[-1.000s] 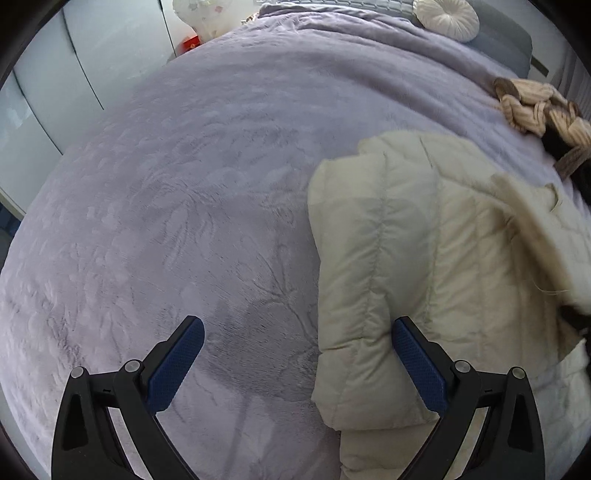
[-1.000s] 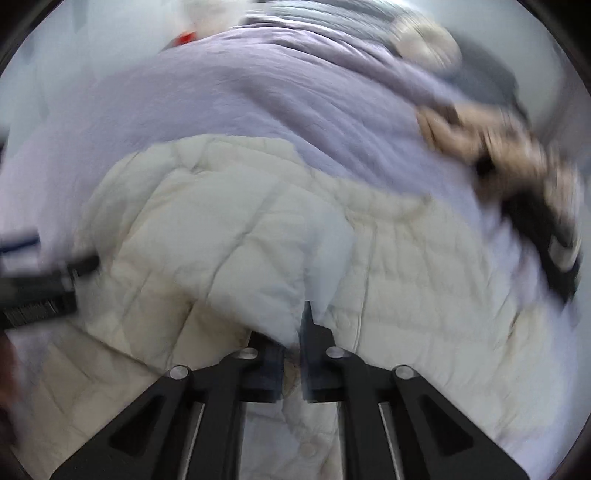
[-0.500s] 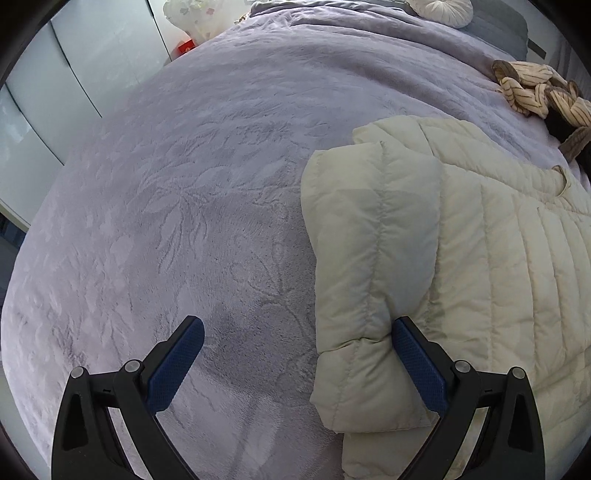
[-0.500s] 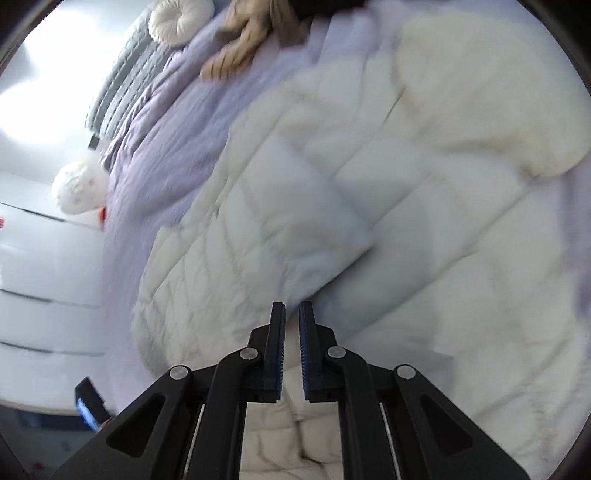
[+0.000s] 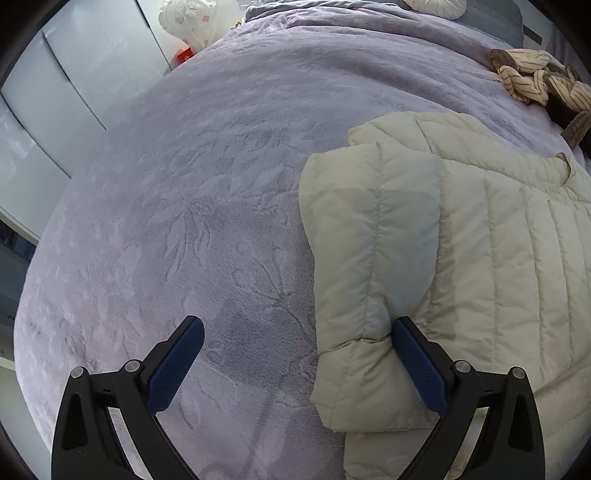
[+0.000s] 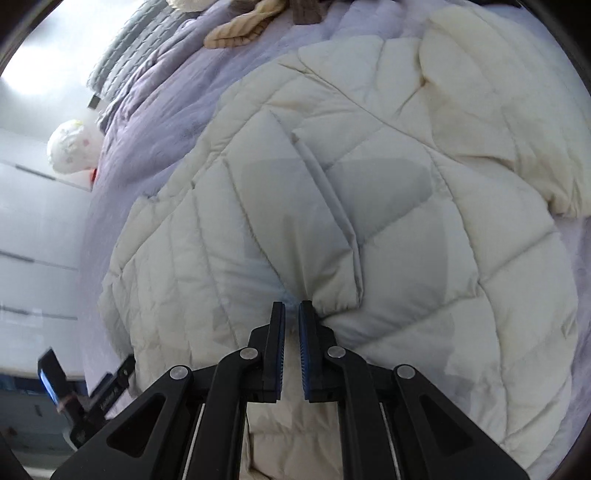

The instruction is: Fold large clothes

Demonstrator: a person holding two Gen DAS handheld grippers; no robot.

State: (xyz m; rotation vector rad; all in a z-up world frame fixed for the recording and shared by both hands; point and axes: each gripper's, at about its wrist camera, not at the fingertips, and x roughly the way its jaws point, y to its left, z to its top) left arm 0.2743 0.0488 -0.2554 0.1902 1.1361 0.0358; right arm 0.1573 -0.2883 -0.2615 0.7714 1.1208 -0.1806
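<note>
A cream quilted puffer jacket [image 5: 461,258] lies on the lilac bedspread [image 5: 184,184], filling the right half of the left wrist view and most of the right wrist view [image 6: 406,221]. One sleeve is folded over its body along the left edge [image 5: 362,277]. My left gripper [image 5: 295,354] is open and empty, low over the bed, its right finger [image 5: 421,362] against the folded sleeve's cuff end. My right gripper [image 6: 291,310] is shut on a sleeve cuff of the jacket [image 6: 321,266] and holds it over the jacket's body.
A striped beige and brown garment [image 5: 535,81] lies at the bed's far right, also in the right wrist view [image 6: 240,29]. A round cushion [image 5: 436,3] and a white bag [image 5: 188,18] sit at the head end. White wardrobe doors [image 5: 55,92] stand left.
My right gripper has swung the pinched sleeve across the jacket and its view has rotated. The left gripper stayed open in place, and the jacket now lies flatter.
</note>
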